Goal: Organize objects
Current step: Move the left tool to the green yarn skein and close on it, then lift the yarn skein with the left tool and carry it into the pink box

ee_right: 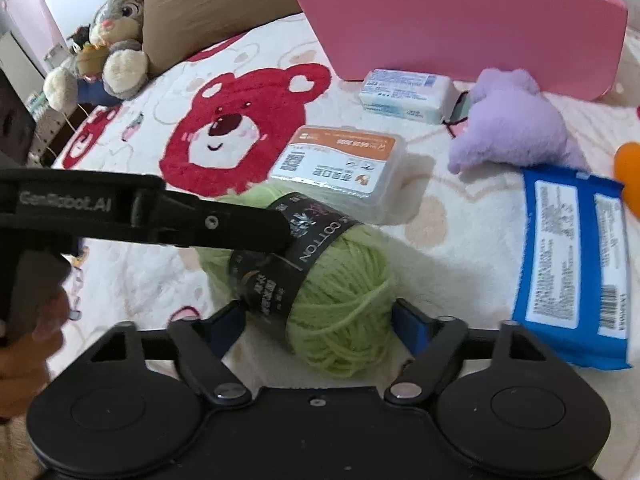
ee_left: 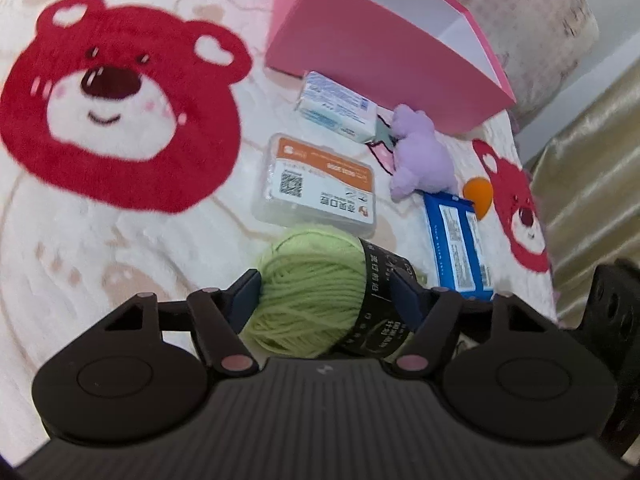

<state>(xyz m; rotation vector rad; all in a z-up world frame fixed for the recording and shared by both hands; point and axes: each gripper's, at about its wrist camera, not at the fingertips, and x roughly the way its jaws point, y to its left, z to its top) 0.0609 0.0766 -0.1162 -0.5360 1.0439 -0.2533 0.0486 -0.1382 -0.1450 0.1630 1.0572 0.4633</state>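
While yarn ball (ee_left: 308, 292) is pinched by left gripper (ee_left: 326, 294), right gripper (ee_right: 316, 320) is spread around it; soft, light, best gripped mid-band.

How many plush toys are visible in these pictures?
2. The purple plush toy lies beside the pink box; the grey rabbit plush sits far left by the pillow. Others may be hidden.

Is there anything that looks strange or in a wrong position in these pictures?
Nothing looks spilled or damaged. One oddity: both grippers are at the green yarn ball at once. The left gripper clamps it, while the right gripper has its fingers around it too. The pink box stands upright.
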